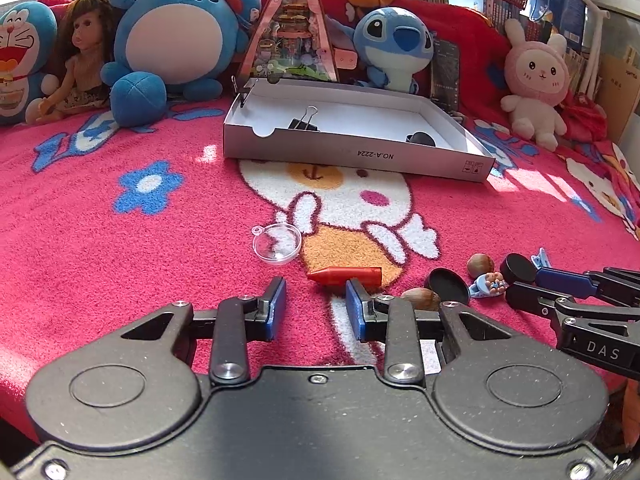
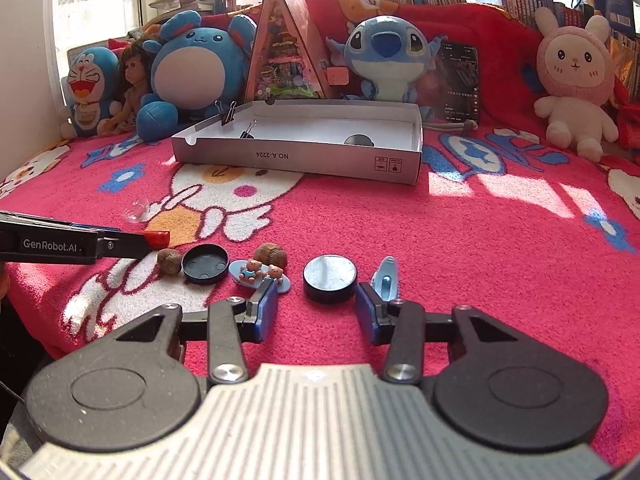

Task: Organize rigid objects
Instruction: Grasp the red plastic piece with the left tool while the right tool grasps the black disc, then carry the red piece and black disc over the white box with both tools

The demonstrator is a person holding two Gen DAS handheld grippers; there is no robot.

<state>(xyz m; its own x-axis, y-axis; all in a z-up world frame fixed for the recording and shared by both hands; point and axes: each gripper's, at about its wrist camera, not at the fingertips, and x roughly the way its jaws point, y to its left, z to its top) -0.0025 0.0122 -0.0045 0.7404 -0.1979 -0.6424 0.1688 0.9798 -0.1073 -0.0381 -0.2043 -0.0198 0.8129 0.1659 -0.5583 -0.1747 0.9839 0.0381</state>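
Note:
A grey cardboard box (image 1: pixel 352 158) (image 2: pixel 296 158) lies open on the pink blanket, holding a black binder clip (image 1: pixel 303 122) and a black cap (image 1: pixel 420 138). My left gripper (image 1: pixel 316 304) is open and empty, just short of a red crayon (image 1: pixel 346 276). My right gripper (image 2: pixel 316 310) is open and empty, its jaws on either side of a black round lid (image 2: pixel 329 278). Beside it lie a blue clip (image 2: pixel 385 276), a bear hair clip (image 2: pixel 260 274), an upturned black cap (image 2: pixel 205 263) and two walnuts (image 2: pixel 272 254) (image 2: pixel 169 261).
A clear plastic half-dome (image 1: pixel 277 244) lies left of the crayon. Plush toys, a doll (image 1: pixel 82 56) and a triangular display case (image 1: pixel 294 28) line the back behind the box. A phone (image 2: pixel 460 80) leans at the back right.

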